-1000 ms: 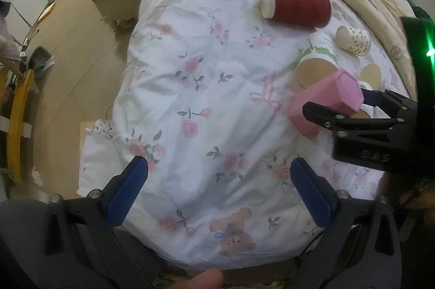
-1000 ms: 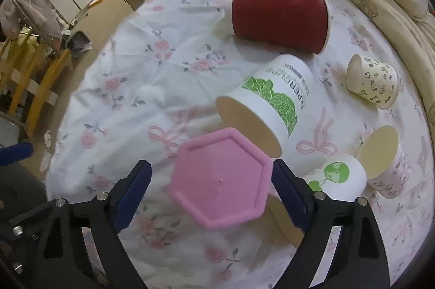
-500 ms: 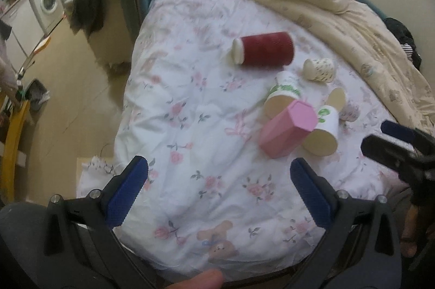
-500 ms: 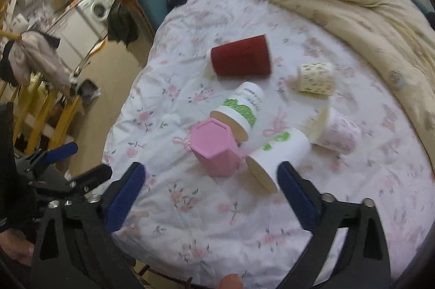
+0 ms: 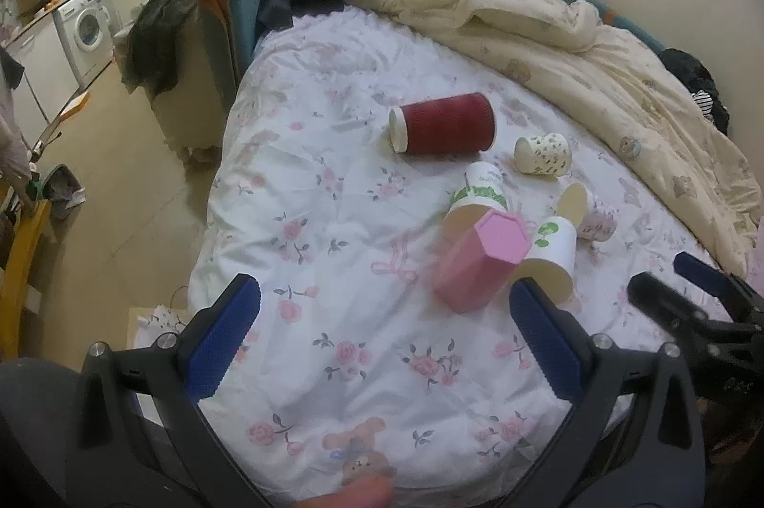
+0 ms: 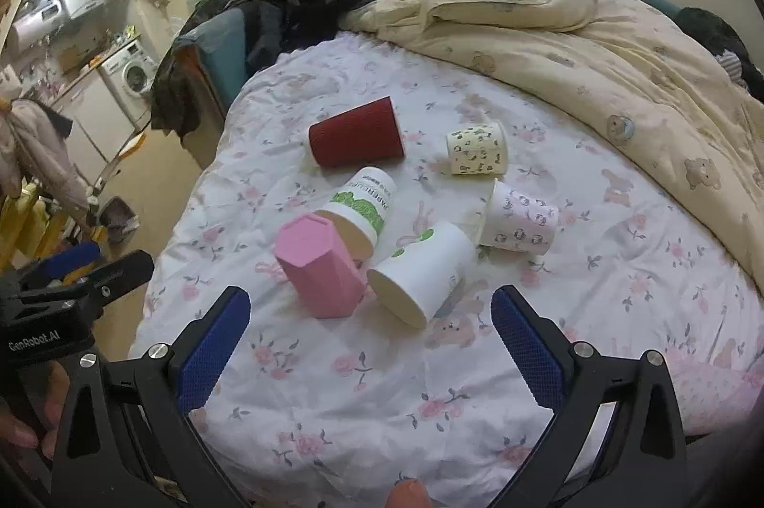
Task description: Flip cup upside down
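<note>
Above the near edge of the bed (image 6: 334,374), the right gripper (image 6: 370,343) hangs with its blue-padded fingers (image 6: 212,345) spread wide and nothing between them, aimed across the flowered sheet toward the cups. The left gripper (image 5: 384,348) sits likewise over the sheet at the bed's near edge, its jaws wide apart and bare; from the right wrist view it shows only as a black arm cut off at the left border. The pink hexagonal cup (image 6: 321,264) stands upside down on the sheet, closed base upward, tilted a little, touching the green-printed paper cup (image 6: 363,209) lying behind it and just beside the white paper cup (image 6: 422,274) on its side. Farther back lie the red ribbed cup (image 6: 355,138) and two small patterned cups (image 6: 477,152). Whether the pink cup's rim rests flat is hidden by the soft bedding.
</note>
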### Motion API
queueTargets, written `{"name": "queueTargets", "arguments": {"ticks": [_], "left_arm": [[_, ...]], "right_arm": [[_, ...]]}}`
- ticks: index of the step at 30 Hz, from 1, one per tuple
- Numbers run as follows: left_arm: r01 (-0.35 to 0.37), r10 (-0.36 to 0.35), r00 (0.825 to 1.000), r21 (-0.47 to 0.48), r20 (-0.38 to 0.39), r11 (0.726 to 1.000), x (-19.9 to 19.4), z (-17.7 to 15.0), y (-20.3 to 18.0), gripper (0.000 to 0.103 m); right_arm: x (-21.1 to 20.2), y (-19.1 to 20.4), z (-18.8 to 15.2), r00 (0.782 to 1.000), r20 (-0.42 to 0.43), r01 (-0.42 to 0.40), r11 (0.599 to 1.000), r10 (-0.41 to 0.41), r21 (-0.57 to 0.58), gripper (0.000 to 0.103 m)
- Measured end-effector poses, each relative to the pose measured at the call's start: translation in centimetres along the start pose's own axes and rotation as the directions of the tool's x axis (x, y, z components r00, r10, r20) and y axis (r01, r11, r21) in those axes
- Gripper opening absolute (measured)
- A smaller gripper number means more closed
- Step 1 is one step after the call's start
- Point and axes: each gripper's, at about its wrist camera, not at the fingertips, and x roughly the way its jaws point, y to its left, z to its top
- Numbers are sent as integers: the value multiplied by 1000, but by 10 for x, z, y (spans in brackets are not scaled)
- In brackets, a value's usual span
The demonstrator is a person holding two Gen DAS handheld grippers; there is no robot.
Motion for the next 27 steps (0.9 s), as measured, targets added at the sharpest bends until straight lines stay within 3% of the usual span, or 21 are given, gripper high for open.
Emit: {"name": "queueTargets", "arguments": {"ticks": [27], "left_arm": [[10, -10, 1000, -10, -8, 1000, 5, -1, -2, 103]], "right_arm": [[2, -2, 0, 1000, -7, 8, 1000, -8, 23, 103]]}}
